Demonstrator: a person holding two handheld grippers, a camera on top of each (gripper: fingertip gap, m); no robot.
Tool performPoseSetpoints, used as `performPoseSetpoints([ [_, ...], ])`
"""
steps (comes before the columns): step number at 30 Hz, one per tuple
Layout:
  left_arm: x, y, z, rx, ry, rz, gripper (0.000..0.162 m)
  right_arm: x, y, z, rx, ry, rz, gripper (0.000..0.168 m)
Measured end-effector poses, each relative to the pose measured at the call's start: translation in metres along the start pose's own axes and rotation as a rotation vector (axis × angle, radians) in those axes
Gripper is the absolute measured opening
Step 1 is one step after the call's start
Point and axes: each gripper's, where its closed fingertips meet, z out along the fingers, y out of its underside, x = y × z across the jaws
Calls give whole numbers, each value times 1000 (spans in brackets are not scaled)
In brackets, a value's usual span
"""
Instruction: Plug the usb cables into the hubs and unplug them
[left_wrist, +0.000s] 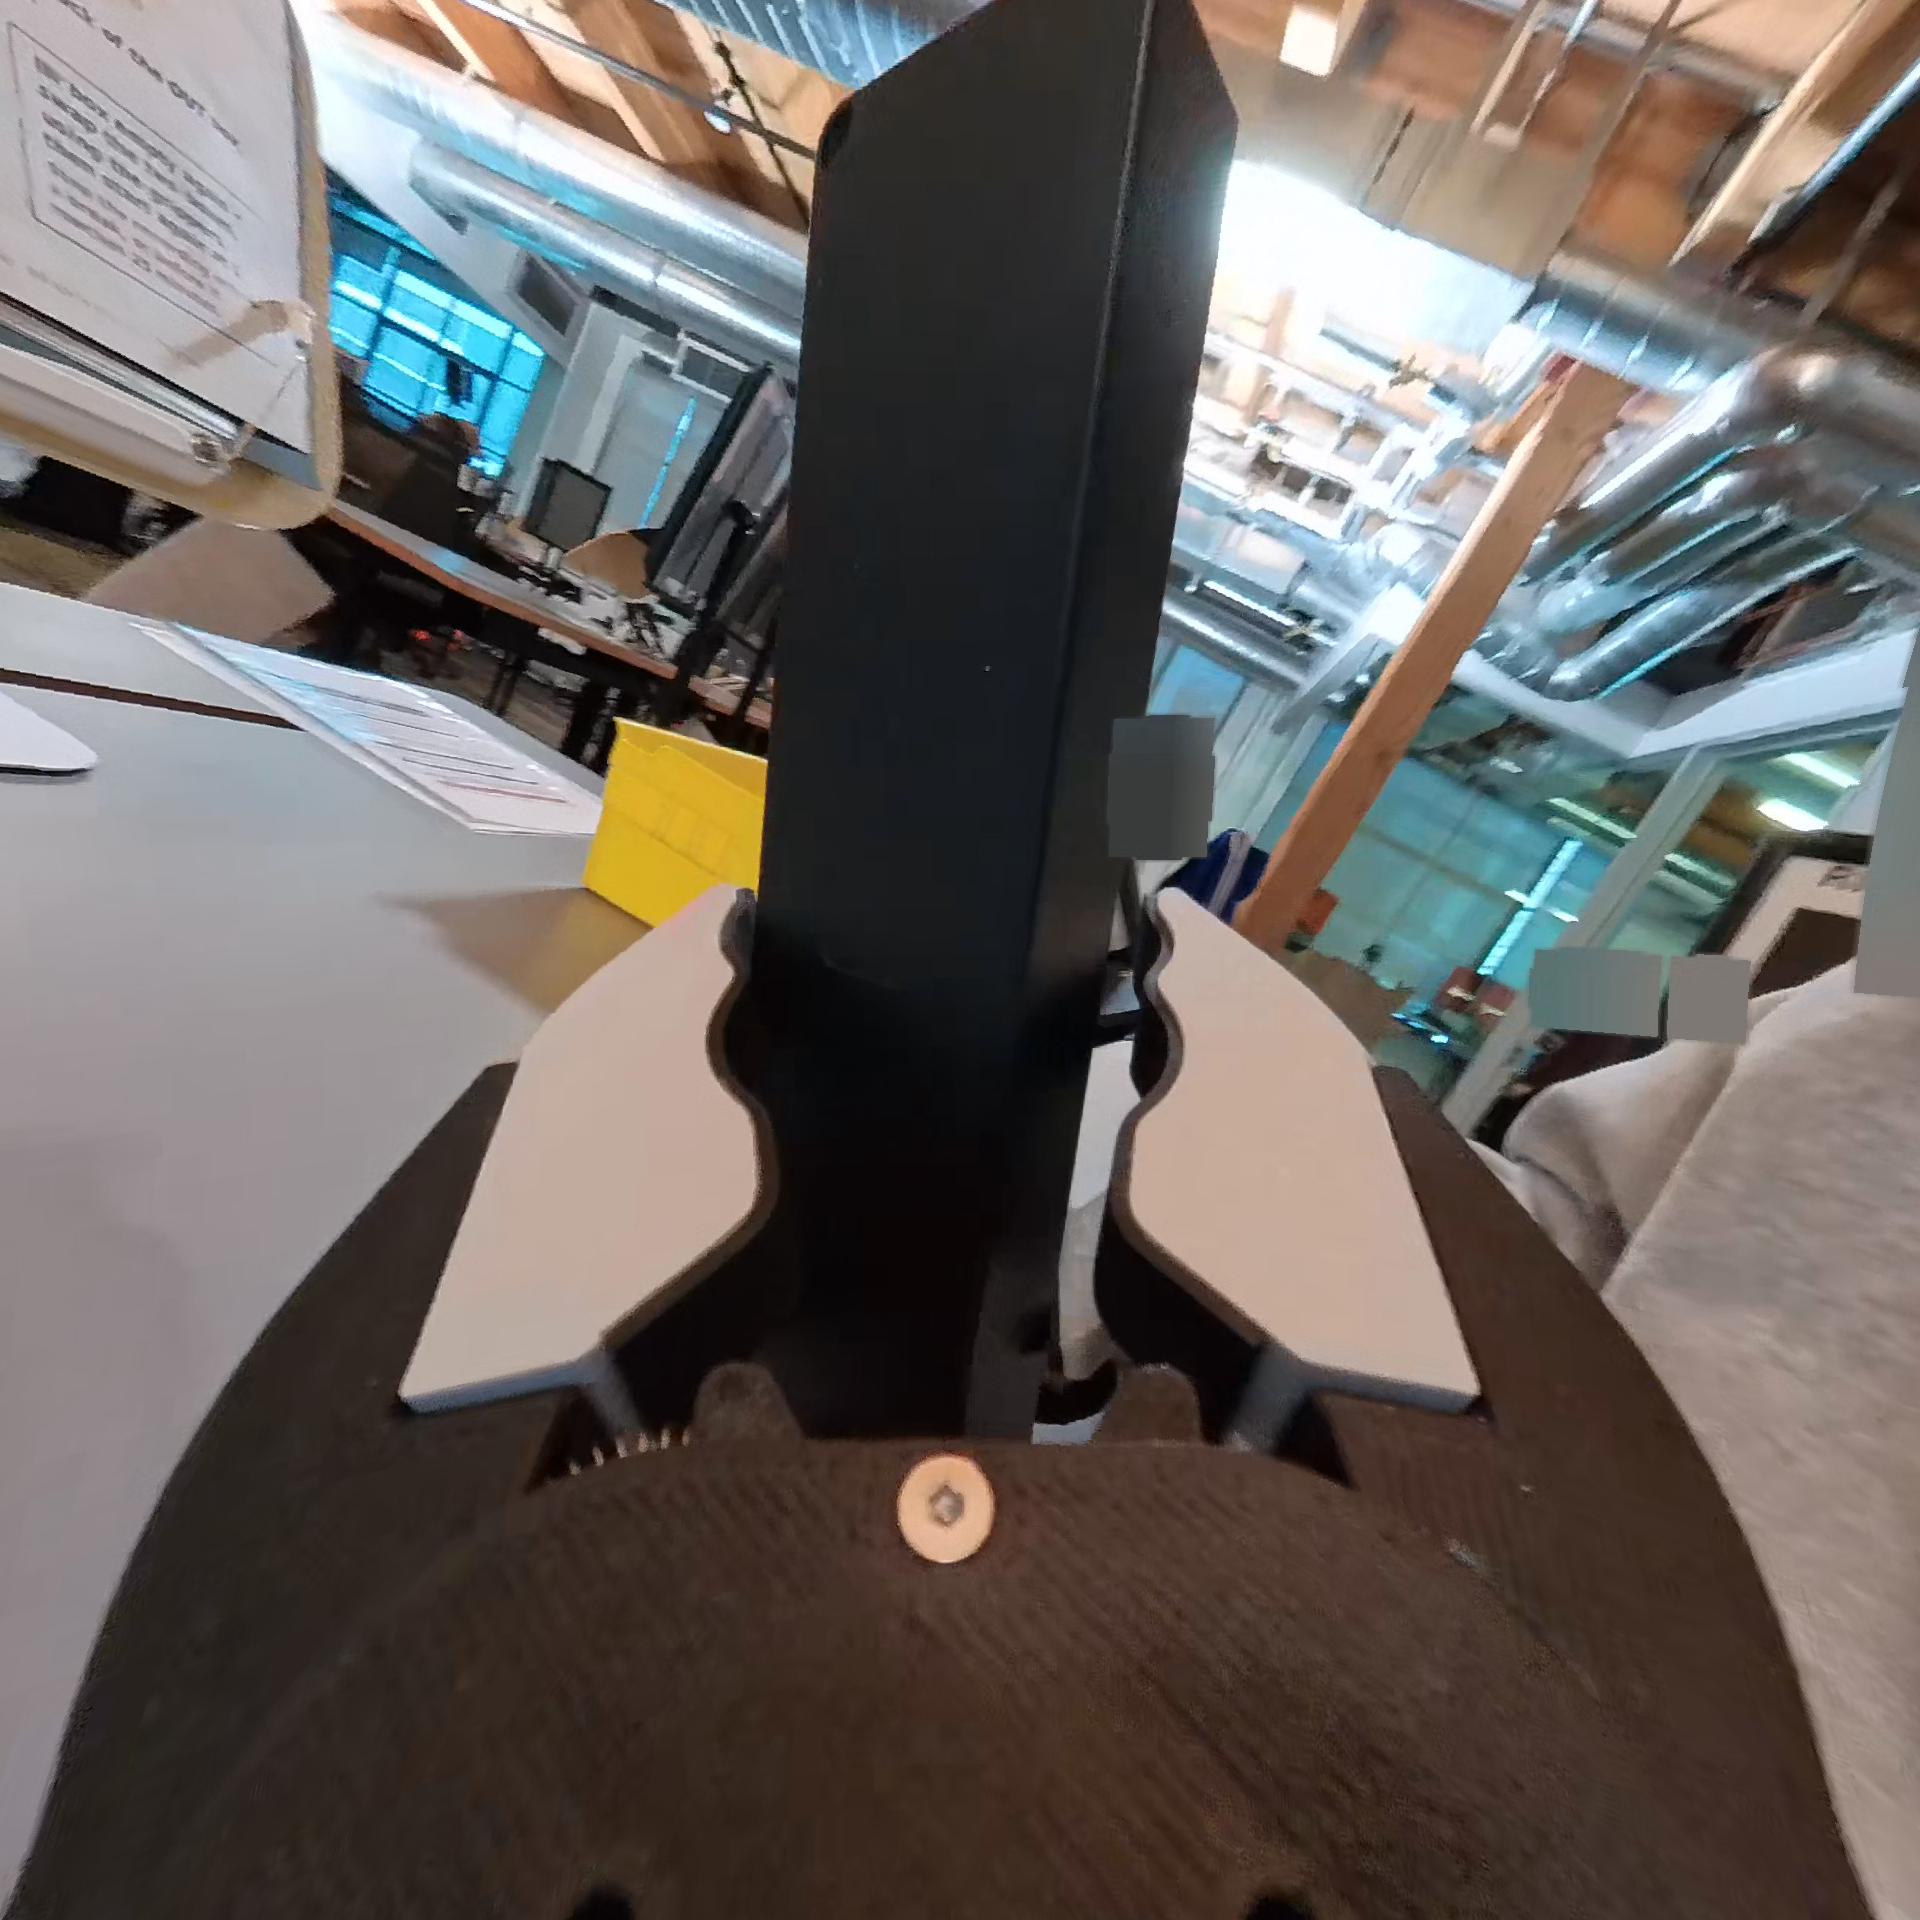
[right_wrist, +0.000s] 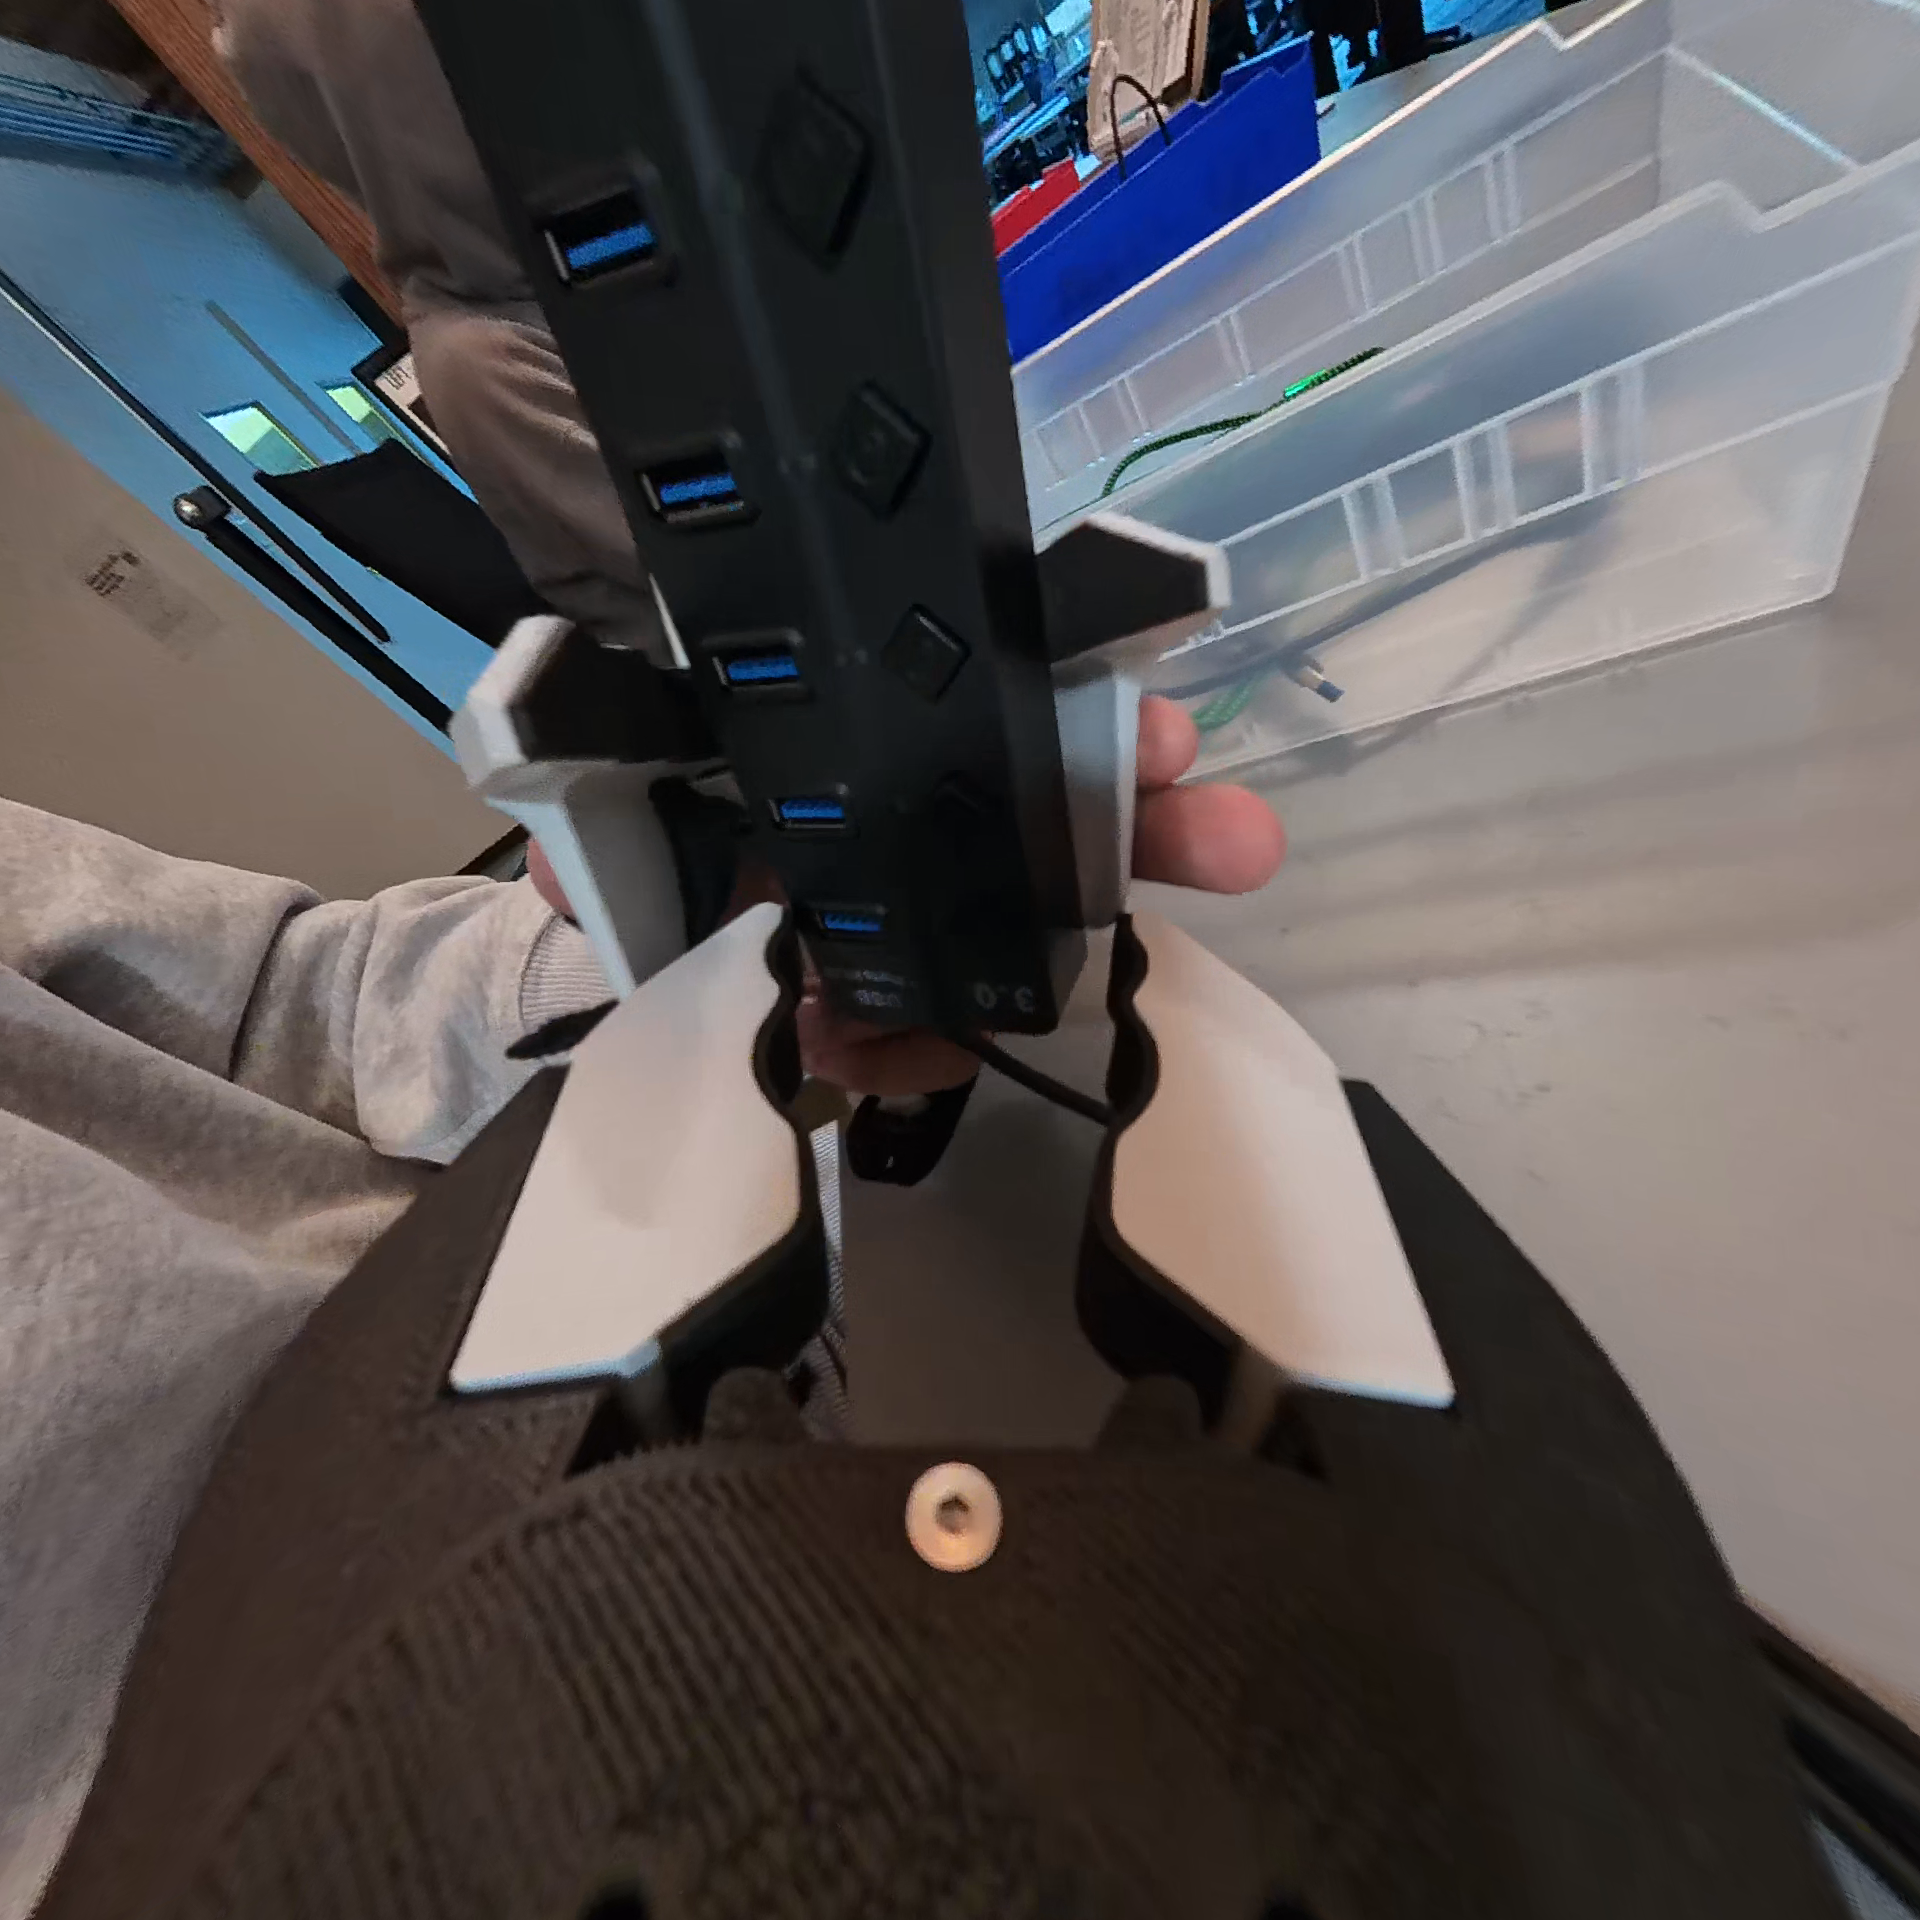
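Observation:
A long black USB hub (left_wrist: 987, 520) stands upright between the fingers of my left gripper (left_wrist: 945, 914), which is shut on its lower part. In the right wrist view the hub (right_wrist: 894, 260) shows a row of several empty blue ports (right_wrist: 691, 486) beside diamond-shaped buttons. The left gripper (right_wrist: 847, 623) clamps it from both sides, held by a hand (right_wrist: 1205, 821). My right gripper (right_wrist: 951, 935) is open and empty, its tips either side of the hub's near end. A thin black cable (right_wrist: 1039, 1081) leaves that end. A green braided cable (right_wrist: 1195, 431) lies in a clear bin.
Clear plastic bins (right_wrist: 1558, 312) stand on the grey table (right_wrist: 1558, 1039) to the right, one with a USB plug (right_wrist: 1317, 686) inside. A blue bin (right_wrist: 1164, 197) stands behind them. A yellow bin (left_wrist: 675, 821) and a paper sheet (left_wrist: 416, 738) are left of the hub. Grey sleeves (right_wrist: 156, 1039) are close by. Some 7 centimetres of space lies between my two pairs of fingers.

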Motion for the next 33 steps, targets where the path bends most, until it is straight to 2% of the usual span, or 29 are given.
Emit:
performPoseSetpoints([
  [1,-6,0,-1,0,-46,31,77,1,0,-1,6,0,7,51],
  [3,-13,3,-4,-41,-90,101,78,4,-5,-5,44,-5,52,49],
  [5,-13,2,-6,-80,-69,96,71,3,-7,-7,55,-31,74,49],
  [8,-15,1,-7,-70,-85,89,71,3,-8,-7,59,-20,59,49],
  [13,-29,4,-10,-80,-157,89,70,12,-8,-11,64,27,57,48],
  [16,-38,2,-14,-88,-213,85,62,16,-12,-14,76,65,21,48],
  [20,-45,5,-16,-104,-250,68,60,22,-15,-19,66,154,-75,48],
  [22,-43,2,-15,-73,-244,55,55,24,-16,-20,62,207,-134,48],
  [28,-42,-5,-16,6,-238,-35,43,29,-16,-20,-1,422,-408,48],
  [33,-44,-7,-18,7,-293,25,32,30,-20,-21,-11,518,-551,48],
])
